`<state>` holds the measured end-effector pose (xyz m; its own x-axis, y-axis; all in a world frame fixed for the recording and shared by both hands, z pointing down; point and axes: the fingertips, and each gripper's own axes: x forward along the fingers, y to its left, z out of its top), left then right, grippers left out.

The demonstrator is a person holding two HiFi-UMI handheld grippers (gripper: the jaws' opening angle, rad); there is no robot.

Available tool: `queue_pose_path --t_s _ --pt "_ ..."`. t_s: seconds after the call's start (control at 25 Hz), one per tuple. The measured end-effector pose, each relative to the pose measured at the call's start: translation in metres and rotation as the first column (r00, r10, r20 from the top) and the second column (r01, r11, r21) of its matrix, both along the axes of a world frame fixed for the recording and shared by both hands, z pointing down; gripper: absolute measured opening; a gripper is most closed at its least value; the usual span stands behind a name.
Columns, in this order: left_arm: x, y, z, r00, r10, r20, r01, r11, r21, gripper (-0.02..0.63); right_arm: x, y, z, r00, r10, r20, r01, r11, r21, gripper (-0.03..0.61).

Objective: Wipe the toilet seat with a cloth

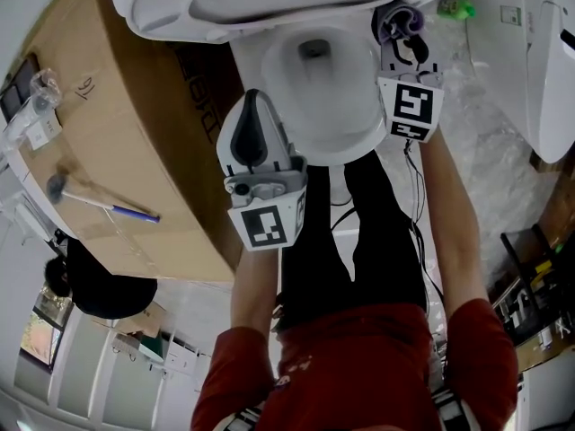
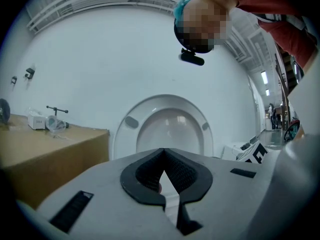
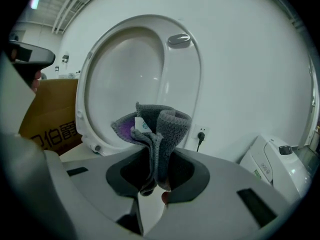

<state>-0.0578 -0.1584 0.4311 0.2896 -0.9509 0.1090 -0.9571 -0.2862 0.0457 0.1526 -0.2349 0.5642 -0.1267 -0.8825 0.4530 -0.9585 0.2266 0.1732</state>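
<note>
Toilet bowl (image 1: 323, 88) below you: your left tongs (image 2: 163, 156), pressed together, hover over its left rim. Your right tongs (image 3: 152, 169), at its right rim, pinch a grey cloth (image 3: 167, 129); tag (image 3: 141, 124) unreadable.

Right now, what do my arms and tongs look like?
Left tongs and right tongs: pale grey shells, black ribbed pads, each with a white cube of black square markers. A black cable trails from the right. Short red sleeves.
</note>
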Motion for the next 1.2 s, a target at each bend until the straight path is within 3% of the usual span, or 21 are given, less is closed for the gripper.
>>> queue_pose_path --t_s 0.12,0.32,0.64,0.96,1.2 --pt "-0.003 0.0 0.005 1.0 -0.004 0.001 0.004 1.0 -0.005 0.012 -0.008 0.003 0.012 1.0 -0.021 -0.01 0.021 1.0 -0.016 0.075" --pt "-0.008 0.0 0.006 1.0 -0.006 0.005 0.006 1.0 -0.008 0.012 -0.013 0.005 0.052 0.999 -0.019 -0.026 0.016 0.992 -0.125 0.075" --pt "-0.012 0.008 -0.005 1.0 0.002 0.003 -0.002 1.0 -0.008 0.012 -0.015 0.014 0.038 1.0 -0.028 -0.014 0.026 0.991 -0.13 0.075" --pt "-0.007 0.026 -0.07 0.999 0.022 -0.023 -0.023 0.999 -0.022 0.012 -0.025 0.069 -0.072 0.996 -0.03 0.086 0.037 0.996 -0.086 0.075" --pt "-0.001 0.033 -0.149 0.998 0.017 -0.057 -0.017 1.0 0.01 0.012 -0.026 0.098 -0.208 0.985 -0.036 0.166 0.026 0.998 0.065 0.075"
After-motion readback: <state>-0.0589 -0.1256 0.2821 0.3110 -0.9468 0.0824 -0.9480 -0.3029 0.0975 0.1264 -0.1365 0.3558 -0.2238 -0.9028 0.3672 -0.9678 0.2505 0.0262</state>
